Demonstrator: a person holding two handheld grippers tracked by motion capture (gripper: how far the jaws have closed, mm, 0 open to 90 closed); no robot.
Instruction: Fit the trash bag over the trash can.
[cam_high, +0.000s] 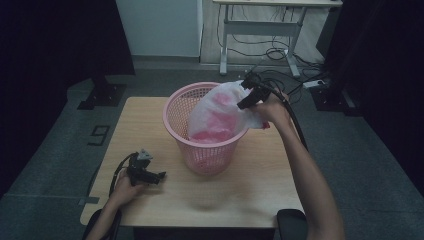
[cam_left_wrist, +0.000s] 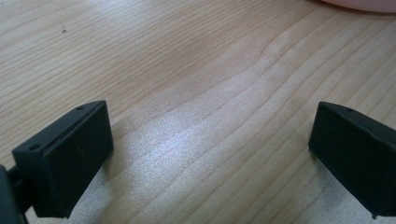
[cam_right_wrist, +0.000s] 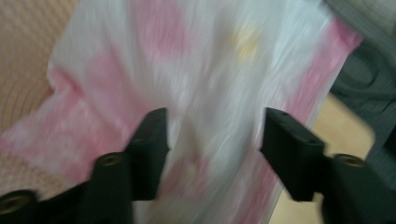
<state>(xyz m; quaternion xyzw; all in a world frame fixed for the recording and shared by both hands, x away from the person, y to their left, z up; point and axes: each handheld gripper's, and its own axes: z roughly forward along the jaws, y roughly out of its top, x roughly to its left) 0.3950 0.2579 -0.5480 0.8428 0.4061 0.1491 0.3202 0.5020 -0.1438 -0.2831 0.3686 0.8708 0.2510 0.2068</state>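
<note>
A pink mesh basket (cam_high: 175, 107) stands in the middle of the wooden table (cam_high: 150, 120). A white, thin plastic bag (cam_high: 215, 117) with pink showing through rises out of it, pulled up toward the far right rim. My right gripper (cam_high: 246, 86) is at the bag's top corner. In the right gripper view its jaws (cam_right_wrist: 212, 140) stand apart with the blurred bag film (cam_right_wrist: 210, 70) spanning the gap, and neither pad visibly presses on it. My left gripper (cam_high: 161, 176) rests near the table's front left, open over bare wood (cam_left_wrist: 210, 154).
The basket's mesh wall (cam_right_wrist: 18, 70) is to the left of the bag in the right gripper view. The basket's base (cam_left_wrist: 364, 3) peeks in at the top of the left gripper view. A desk frame (cam_high: 260, 30) and floor cables (cam_high: 280, 52) lie beyond the table.
</note>
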